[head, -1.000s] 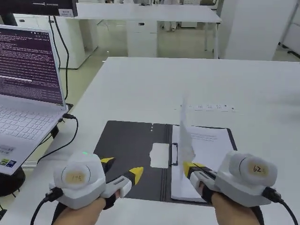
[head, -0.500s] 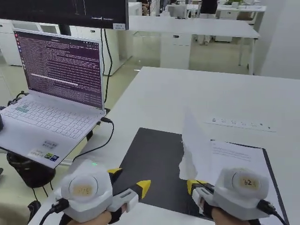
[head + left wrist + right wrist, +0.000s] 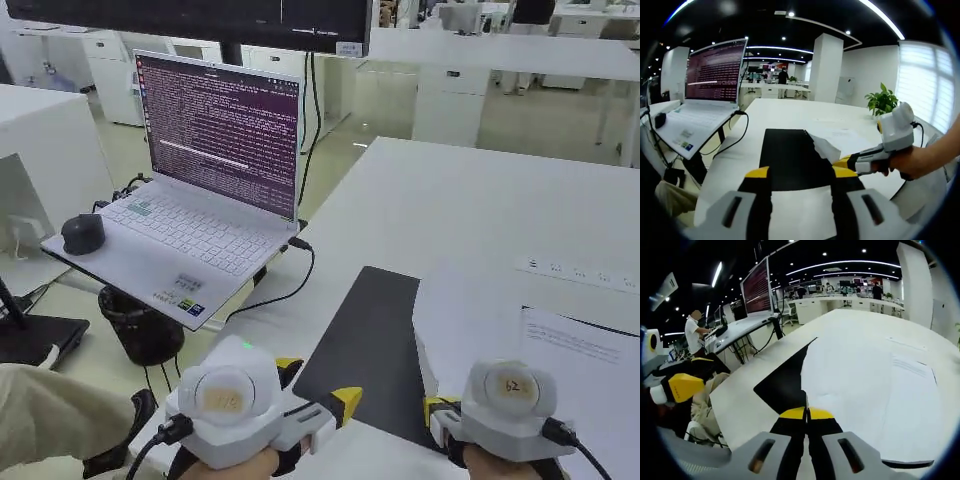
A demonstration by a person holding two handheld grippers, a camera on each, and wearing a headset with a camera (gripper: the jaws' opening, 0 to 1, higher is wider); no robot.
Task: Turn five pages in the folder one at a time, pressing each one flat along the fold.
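The right gripper [image 3: 807,414] has its jaws closed tight on the near edge of the page [image 3: 850,370]; the sheet fans away ahead of its tips, lifted and not yet laid down. A second ago that page stood nearly on edge over the spine; now it leans further towards the left gripper's side, over the black inside cover of the folder [image 3: 370,340]. This turn therefore looks past its midpoint, with laying the page down and pressing along the fold yet to do. The left gripper [image 3: 318,385] hovers at the folder's near edge, jaws wide apart with nothing between them, well placed for that pressing. Beyond it, off the bench, stands a laptop [image 3: 210,170] with a mouse [image 3: 82,232] and a trailing cable [image 3: 270,295]; far ahead of the right gripper lies a power strip [image 3: 580,272]; none of these looks to be in the page's path.
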